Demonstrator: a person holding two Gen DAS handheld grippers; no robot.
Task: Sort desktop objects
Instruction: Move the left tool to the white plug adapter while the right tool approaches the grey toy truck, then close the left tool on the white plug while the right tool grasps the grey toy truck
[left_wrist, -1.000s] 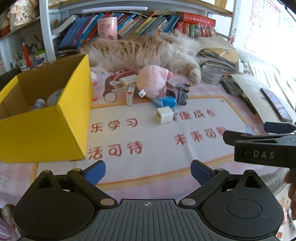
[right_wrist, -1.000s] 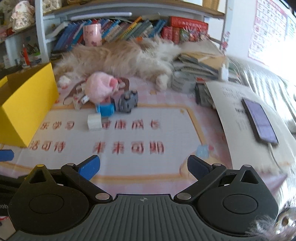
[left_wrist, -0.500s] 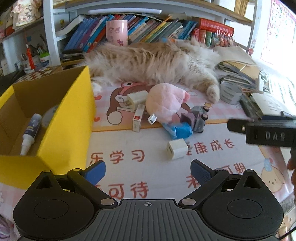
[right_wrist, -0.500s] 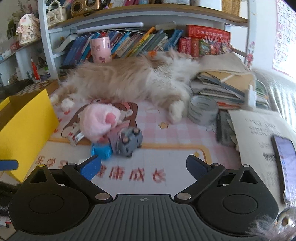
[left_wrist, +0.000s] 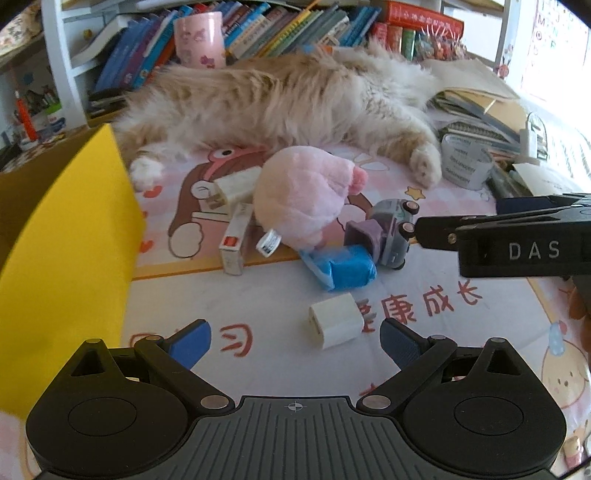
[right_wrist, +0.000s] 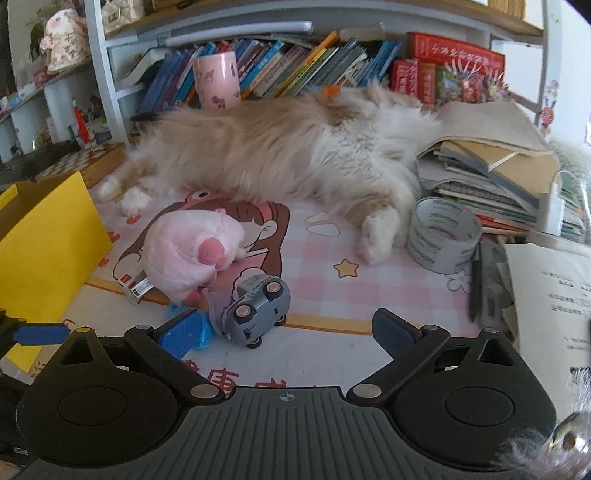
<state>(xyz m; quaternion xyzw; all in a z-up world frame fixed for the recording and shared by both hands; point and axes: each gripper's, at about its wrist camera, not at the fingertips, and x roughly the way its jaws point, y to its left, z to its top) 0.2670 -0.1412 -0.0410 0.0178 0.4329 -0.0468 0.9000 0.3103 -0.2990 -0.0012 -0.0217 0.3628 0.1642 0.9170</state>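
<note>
A yellow box (left_wrist: 66, 258) stands at nine o'clock on the counter (left_wrist: 258, 295). The pink plush (left_wrist: 303, 199) lies at twelve, the grey toy car (right_wrist: 255, 310) touching it. Both the left gripper (left_wrist: 295, 339) and right gripper (right_wrist: 284, 328) hold their jaws spread, empty; the white charger cube (left_wrist: 334, 325) sits between the left's.

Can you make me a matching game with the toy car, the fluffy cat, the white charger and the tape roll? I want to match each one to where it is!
Things:
1. toy car
2. cat
3. white charger
4. tape roll

Places:
A. beside the stack of books
B. stretched out in front of the bookshelf
C. between the open fingers of the left gripper
D. tipped on its side by the pink plush

Pairs: 1-D, 2-B, 3-C, 4-A
</note>
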